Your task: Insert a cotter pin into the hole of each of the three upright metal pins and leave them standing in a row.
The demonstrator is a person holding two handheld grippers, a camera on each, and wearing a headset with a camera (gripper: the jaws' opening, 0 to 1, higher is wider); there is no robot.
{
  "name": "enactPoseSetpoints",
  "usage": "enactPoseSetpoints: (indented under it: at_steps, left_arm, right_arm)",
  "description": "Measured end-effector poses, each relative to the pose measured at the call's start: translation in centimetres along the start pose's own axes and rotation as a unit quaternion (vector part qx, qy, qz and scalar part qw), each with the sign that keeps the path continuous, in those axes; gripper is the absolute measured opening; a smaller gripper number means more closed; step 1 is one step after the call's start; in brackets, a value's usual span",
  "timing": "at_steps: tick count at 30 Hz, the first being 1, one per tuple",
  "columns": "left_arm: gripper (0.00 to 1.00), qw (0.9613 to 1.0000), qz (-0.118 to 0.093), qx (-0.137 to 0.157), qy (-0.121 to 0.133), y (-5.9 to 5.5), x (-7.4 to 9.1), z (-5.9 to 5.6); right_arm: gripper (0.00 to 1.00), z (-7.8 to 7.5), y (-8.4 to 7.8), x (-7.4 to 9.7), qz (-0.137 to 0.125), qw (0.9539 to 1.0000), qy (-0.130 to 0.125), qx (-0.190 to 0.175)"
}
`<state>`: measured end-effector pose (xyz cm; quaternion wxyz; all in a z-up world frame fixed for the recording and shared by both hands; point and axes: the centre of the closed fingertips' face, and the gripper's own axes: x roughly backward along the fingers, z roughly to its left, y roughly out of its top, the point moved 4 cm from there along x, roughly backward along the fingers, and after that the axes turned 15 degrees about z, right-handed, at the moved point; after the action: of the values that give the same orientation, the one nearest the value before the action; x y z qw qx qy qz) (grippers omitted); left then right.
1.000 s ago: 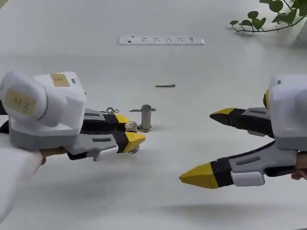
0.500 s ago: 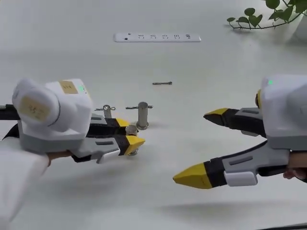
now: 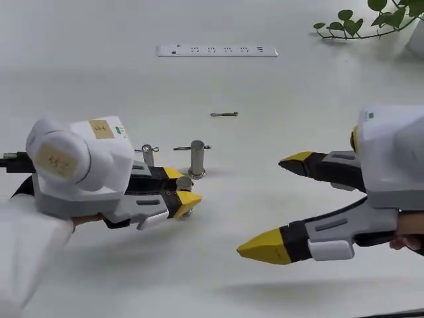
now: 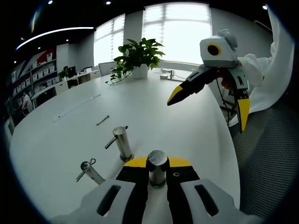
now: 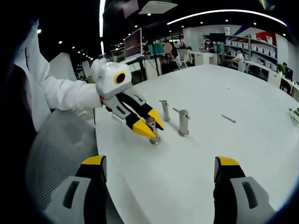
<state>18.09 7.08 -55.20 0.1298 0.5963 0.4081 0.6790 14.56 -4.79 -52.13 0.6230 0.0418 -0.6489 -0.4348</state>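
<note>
Head view: lower left, the left gripper [image 3: 188, 189] is closed on the third metal pin [image 3: 184, 180], bare; two cottered pins [image 3: 197, 158] stand just above, one loose cotter pin [image 3: 224, 114] upper centre. Left gripper view: that pin's hole is hidden. Right gripper view: right gripper [image 5: 161, 163] wide apart, empty

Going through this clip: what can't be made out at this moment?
Third pin: the jaws of the left gripper cover most of it in the head view and its base in the left gripper view; no hole is visible.
Loose cotter pin: too small in every view to judge its shape.
Right gripper: its rear is cut off by the head view's right edge.
</note>
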Motion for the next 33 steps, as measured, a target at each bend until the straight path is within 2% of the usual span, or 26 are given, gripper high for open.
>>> enactPoseSetpoints:
  at_steps: [11,22,29,33]
  left_arm:
    - [0.10,0.9999,0.003,0.009,-0.005,-0.3,-0.5,0.0]
    - [0.11,1.0000,-0.006,-0.004,-0.001,-0.4,-0.5,-0.1]
    - [0.12,0.9999,-0.008,0.009,-0.002,-0.3,-0.2,-0.1]
    - [0.24,0.9998,-0.005,0.020,-0.007,-0.5,0.5,-0.2]
  right_arm:
    - [0.93,-0.1,-0.2,0.1,0.001,1.0000,0.000,-0.002]
    - [0.93,0.1,-0.2,-0.3,0.003,1.0000,0.005,0.000]
    - [0.93,0.2,-0.4,-0.2,0.003,1.0000,0.005,0.000]
    - [0.93,0.3,-0.4,-0.3,0.003,1.0000,0.006,0.000]
